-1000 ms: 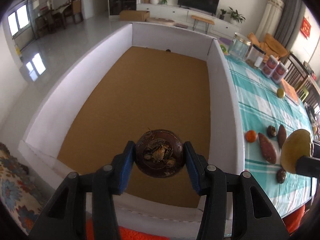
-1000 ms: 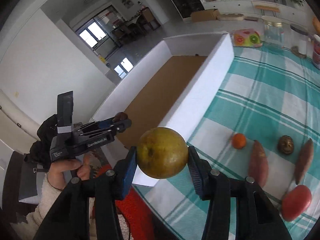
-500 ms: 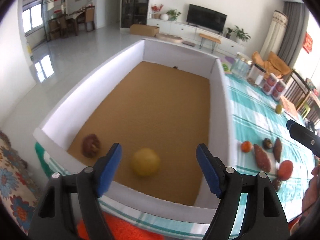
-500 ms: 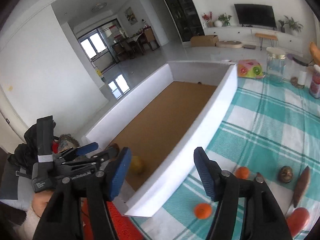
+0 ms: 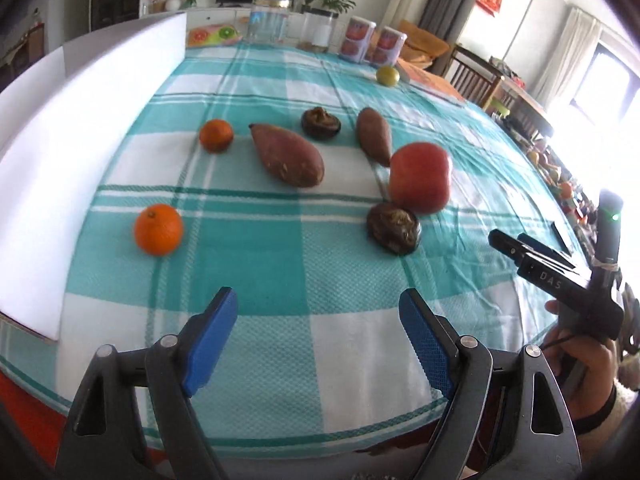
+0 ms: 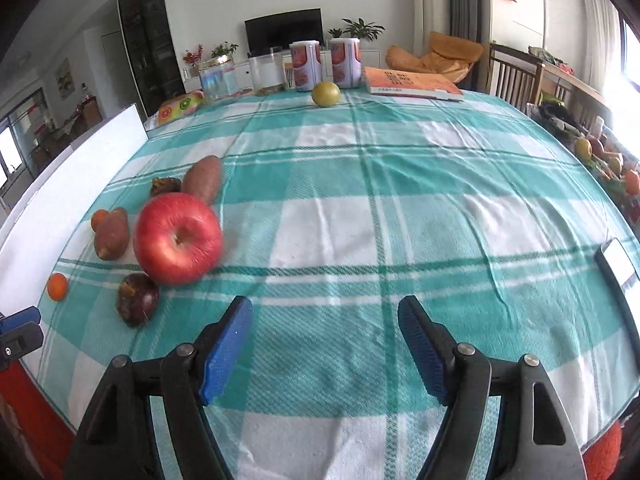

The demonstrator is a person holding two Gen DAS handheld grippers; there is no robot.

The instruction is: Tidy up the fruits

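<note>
My left gripper [image 5: 318, 312] is open and empty above the near part of the checked tablecloth. Ahead of it lie two oranges [image 5: 159, 229] [image 5: 216, 135], two sweet potatoes [image 5: 287, 155] [image 5: 373, 135], a red apple [image 5: 420, 178] and two dark brown fruits [image 5: 393, 228] [image 5: 320, 123]. My right gripper [image 6: 325, 324] is open and empty, also over the cloth. The apple [image 6: 178, 238] and a dark fruit [image 6: 137, 299] lie to its left. The white box wall [image 5: 52, 160] stands at the left.
A yellow-green fruit [image 6: 326, 93], jars [image 6: 267, 74], cans [image 6: 306, 65] and an orange book [image 6: 412, 82] stand at the table's far end. A phone [image 6: 618, 262] lies at the right edge. The right gripper's body [image 5: 560, 276] shows at the left view's right.
Both grippers let go of their fruit into the white box, then swung right to face the table. Both jaws are now open and empty.
</note>
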